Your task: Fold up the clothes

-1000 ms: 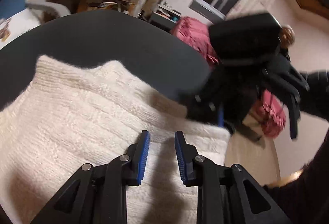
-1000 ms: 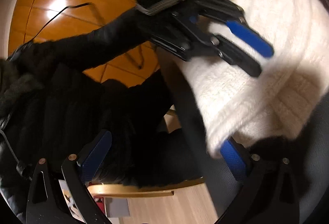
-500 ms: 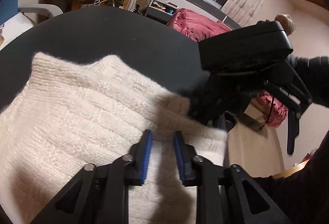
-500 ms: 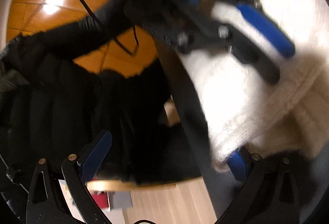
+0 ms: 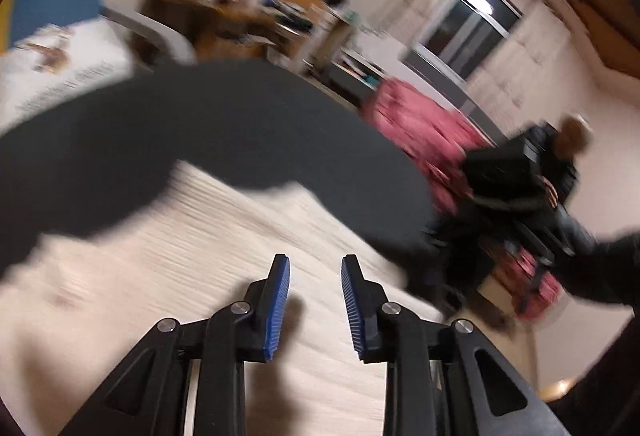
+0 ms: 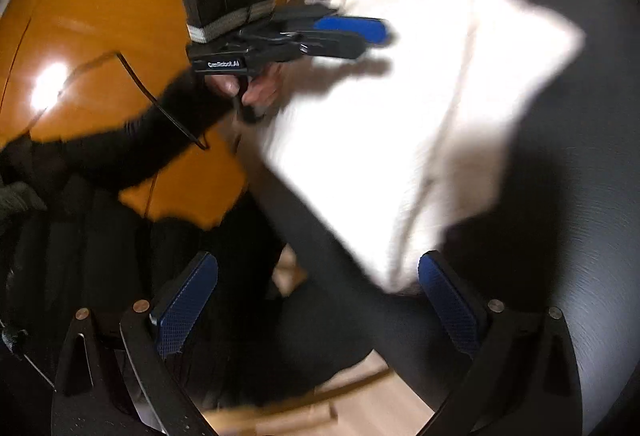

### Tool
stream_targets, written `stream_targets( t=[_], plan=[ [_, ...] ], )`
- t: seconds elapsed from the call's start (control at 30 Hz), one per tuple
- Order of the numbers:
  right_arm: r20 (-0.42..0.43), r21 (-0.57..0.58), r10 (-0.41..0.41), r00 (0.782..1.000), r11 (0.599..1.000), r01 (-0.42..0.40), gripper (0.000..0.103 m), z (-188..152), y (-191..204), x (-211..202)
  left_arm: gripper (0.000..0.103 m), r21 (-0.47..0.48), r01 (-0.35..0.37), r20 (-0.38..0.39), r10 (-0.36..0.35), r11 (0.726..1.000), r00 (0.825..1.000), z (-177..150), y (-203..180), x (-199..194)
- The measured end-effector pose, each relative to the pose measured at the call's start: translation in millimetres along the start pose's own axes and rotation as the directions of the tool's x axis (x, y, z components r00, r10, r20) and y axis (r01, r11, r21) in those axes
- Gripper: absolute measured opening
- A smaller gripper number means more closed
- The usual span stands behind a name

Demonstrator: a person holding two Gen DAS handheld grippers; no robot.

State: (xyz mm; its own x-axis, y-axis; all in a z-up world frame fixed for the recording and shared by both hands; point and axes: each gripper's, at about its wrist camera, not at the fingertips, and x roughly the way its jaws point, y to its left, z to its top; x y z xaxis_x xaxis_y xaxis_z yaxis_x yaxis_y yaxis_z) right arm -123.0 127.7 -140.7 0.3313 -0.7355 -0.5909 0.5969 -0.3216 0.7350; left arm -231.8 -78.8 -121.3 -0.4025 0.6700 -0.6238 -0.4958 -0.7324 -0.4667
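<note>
Left wrist view, motion-blurred: cream rib-knit sweater (image 5: pixel 192 276), thick and fuzzy, lies folded on a round matte charcoal table (image 5: pixel 200 124). Left gripper (image 5: pixel 316 302) hovers over the knit, blue ridged pads apart with nothing between them; its jaws have just been opening. Pink quilted bedding (image 5: pixel 420 132) beyond the table rim. Right wrist view: sweater reads as a bright white slab near the table edge, one corner reaching the right-hand blue pad of the right gripper (image 6: pixel 318 310), whose jaws stand wide, not clamped on the cloth. Glossy orange wood floor (image 6: pixel 100 16) below. Person's hand (image 6: pixel 256 88) grips the left tool's black handle.
</note>
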Motion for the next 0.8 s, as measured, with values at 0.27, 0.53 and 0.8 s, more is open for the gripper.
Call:
stream_targets(
  t=[0.27,0.53,0.8],
  plan=[
    [0.313,-0.021,-0.037,0.949,0.999,0.045,0.102,4.7,17.3,-4.5,0.028,0.099,-0.062,-0.172,0.078,0.993,0.982,30.1,44.7,17.6],
    [0.334,0.032,-0.01,0.942,0.999,-0.001,0.102,14.8,-8.3,31.2,0.033,0.146,-0.05,-0.277,0.089,0.988,0.957,24.5,56.0,25.5],
    [0.379,0.086,-0.014,0.925,0.996,-0.021,0.102,-12.7,-14.6,31.3,0.034,0.179,0.023,-0.324,0.036,0.984,0.945,31.4,63.3,41.2]
  ],
)
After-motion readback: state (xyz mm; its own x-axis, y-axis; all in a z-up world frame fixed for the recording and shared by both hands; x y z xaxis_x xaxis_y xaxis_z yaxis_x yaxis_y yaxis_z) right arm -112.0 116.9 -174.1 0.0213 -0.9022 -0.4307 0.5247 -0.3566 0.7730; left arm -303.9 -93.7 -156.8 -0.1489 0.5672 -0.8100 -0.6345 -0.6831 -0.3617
